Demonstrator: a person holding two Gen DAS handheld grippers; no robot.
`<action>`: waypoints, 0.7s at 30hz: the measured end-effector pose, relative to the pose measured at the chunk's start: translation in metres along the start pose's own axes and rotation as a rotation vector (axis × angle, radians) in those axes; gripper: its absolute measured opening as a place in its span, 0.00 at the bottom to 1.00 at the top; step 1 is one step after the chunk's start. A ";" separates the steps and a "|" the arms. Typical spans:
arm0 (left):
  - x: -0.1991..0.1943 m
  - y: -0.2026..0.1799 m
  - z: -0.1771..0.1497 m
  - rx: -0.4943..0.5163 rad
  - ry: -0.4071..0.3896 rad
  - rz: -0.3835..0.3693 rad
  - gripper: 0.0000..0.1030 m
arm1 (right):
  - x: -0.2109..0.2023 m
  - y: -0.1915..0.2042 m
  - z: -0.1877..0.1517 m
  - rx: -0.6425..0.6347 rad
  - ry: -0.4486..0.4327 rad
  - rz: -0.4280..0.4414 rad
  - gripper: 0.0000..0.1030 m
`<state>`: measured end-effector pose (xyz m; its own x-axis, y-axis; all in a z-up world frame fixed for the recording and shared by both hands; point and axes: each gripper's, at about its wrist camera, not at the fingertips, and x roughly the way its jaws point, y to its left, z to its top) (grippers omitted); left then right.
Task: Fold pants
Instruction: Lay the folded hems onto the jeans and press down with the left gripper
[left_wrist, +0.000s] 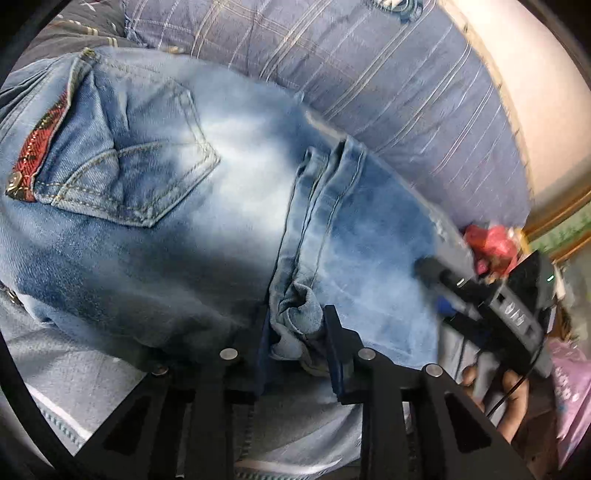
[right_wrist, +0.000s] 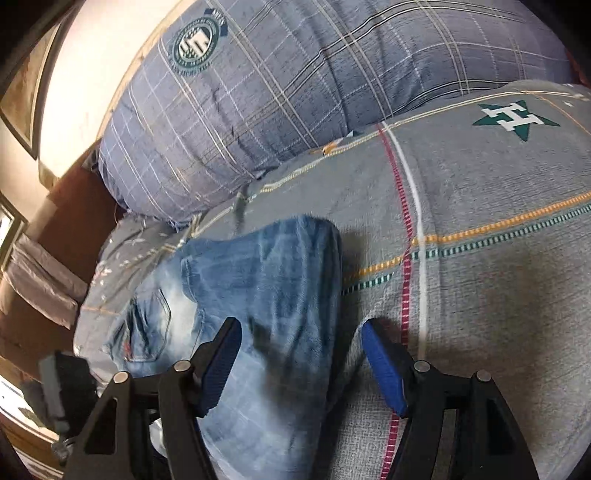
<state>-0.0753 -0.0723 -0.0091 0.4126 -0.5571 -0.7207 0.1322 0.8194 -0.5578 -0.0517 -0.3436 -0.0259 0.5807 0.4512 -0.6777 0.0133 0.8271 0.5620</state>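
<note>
A: Left gripper (left_wrist: 295, 332), status?

B: Jaws narrow, clamped on a bunched wad of denim from the jeans (left_wrist: 155, 206). The wad sits right between the fingers; a rolled seam runs forward and away from the tips. Ahead and to the left of the tips is the back pocket (left_wrist: 125, 166), with a red plaid trim strip (left_wrist: 37, 155) beyond it at the far left.

A: And the right gripper (right_wrist: 301, 354)?

B: Jaws wide, nothing between them. The blue pads (right_wrist: 384, 373) are well apart. The left finger hangs over the denim; the right finger is over the grey bedspread (right_wrist: 480, 295), just past the jeans' edge. Contact with the fabric: cannot tell.

A: Where do the jeans lie overall?

B: On the bedspread, doubled over, stretching from under the right gripper forward and to its left. A blue plaid pillow (right_wrist: 277, 110) lies farther ahead, beyond the far end of the denim.

A: Anything else in the left view?

B: The right gripper's body appears off to the right of the left one, low over the denim, blurred.
</note>
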 end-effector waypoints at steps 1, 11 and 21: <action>-0.001 -0.003 -0.001 0.018 -0.005 0.015 0.29 | 0.000 0.002 -0.001 -0.005 0.001 0.001 0.68; -0.002 -0.008 -0.004 0.043 -0.055 0.076 0.30 | 0.005 0.008 -0.008 -0.029 0.050 0.013 0.54; 0.008 -0.047 0.006 0.124 -0.037 0.002 0.32 | -0.049 0.033 0.008 -0.198 -0.118 -0.092 0.09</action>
<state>-0.0731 -0.1152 0.0136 0.4457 -0.5518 -0.7049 0.2405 0.8323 -0.4995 -0.0732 -0.3411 0.0298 0.6753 0.3382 -0.6554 -0.0824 0.9177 0.3886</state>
